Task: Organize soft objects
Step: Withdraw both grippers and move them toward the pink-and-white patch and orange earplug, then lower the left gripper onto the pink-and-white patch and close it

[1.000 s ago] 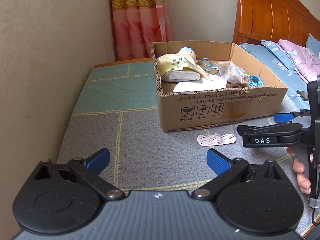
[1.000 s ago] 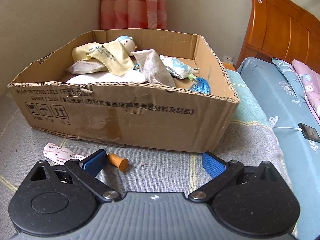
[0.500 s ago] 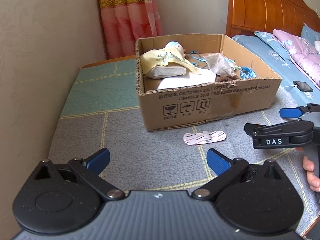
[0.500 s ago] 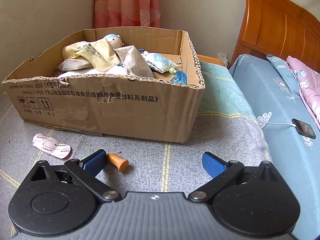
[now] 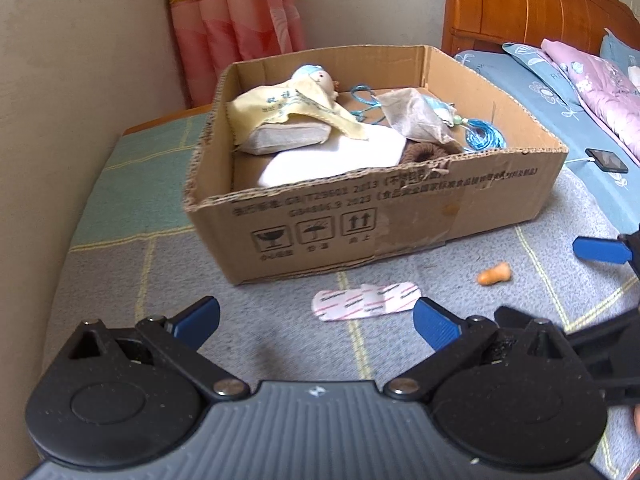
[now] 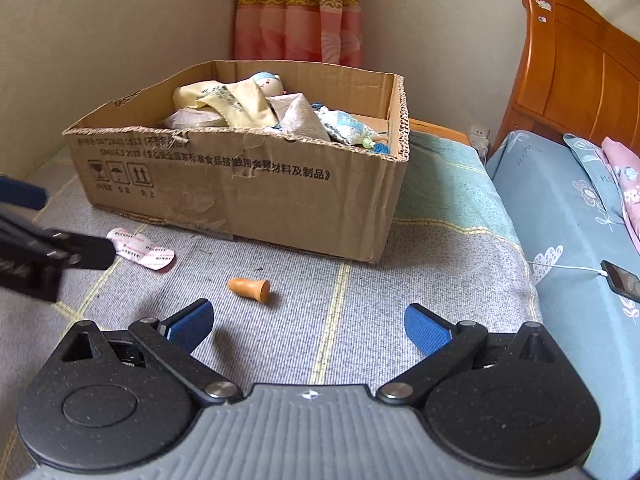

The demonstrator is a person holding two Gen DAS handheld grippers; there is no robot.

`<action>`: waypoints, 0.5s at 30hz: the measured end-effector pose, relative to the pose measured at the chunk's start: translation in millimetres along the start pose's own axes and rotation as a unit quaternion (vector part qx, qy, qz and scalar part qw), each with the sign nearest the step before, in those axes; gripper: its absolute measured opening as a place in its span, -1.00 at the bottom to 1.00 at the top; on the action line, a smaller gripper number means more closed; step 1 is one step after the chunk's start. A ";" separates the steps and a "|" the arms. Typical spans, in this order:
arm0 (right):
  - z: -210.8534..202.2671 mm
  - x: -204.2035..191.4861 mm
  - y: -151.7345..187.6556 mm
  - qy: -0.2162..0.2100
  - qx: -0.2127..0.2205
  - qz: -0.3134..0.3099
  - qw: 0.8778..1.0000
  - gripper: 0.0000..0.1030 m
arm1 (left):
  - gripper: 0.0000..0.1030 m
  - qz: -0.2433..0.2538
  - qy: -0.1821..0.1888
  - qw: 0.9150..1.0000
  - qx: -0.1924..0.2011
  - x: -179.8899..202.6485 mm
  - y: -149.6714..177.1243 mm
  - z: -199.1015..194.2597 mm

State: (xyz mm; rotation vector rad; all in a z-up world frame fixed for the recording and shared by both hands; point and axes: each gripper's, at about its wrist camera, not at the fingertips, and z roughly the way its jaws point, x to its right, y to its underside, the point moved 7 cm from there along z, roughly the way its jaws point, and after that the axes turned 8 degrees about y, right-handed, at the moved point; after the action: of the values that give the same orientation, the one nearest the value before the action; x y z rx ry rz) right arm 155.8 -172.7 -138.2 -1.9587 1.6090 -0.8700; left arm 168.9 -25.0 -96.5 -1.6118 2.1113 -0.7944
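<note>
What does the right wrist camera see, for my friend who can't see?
An open hand-held gripper hovers over a gray mat, pointing at an orange plug. Behind sits a box of soft things, a packet left of the plug.

An open cardboard box (image 5: 400, 216) sits on the grey checked surface (image 6: 360, 320), and it is packed with soft things: a small doll (image 5: 316, 76) with a blue cap at the back, draped in yellow cloth (image 5: 288, 108), a grey pouch (image 5: 288, 138) beneath it, a white pad (image 5: 340, 156) toward the front wall, a beige sachet (image 5: 412, 118) and blue cord (image 5: 484, 138) at the right. In front of the box lie a flat pink-and-white packet (image 5: 366, 300) and, to its right, an orange foam earplug (image 6: 250, 289) on its side.
</note>
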 end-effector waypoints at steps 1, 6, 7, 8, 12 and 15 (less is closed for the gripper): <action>-0.7 -0.4 1.6 -0.002 0.001 -0.005 1.000 1.00 | 0.99 -0.003 0.000 1.000 -0.001 2.0 -1.6 4.3; -0.3 -0.4 5.6 -0.005 0.003 -0.012 1.000 1.00 | 0.99 -0.029 -0.010 1.000 -0.004 4.9 -6.4 21.8; 0.3 0.3 5.5 -0.009 0.002 -0.008 1.000 1.00 | 0.99 -0.036 -0.014 0.999 -0.006 4.3 -6.6 25.3; 1.0 0.8 5.4 -0.011 0.000 -0.004 1.000 1.00 | 0.99 -0.043 -0.017 0.999 -0.008 3.4 -6.7 28.9; 4.3 2.4 4.9 -0.016 -0.007 0.016 1.000 1.00 | 0.99 -0.068 -0.021 0.997 -0.009 0.0 -5.7 36.2; 4.1 1.1 5.2 -0.017 -0.006 0.013 1.000 1.00 | 0.99 -0.069 -0.021 0.997 -0.013 -0.2 -4.1 34.9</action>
State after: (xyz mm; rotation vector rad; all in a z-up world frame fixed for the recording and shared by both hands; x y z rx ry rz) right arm 155.3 -175.1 -144.6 -1.9460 1.6199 -0.8139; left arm 192.8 -33.0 -120.9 -1.7888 2.0058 -0.7710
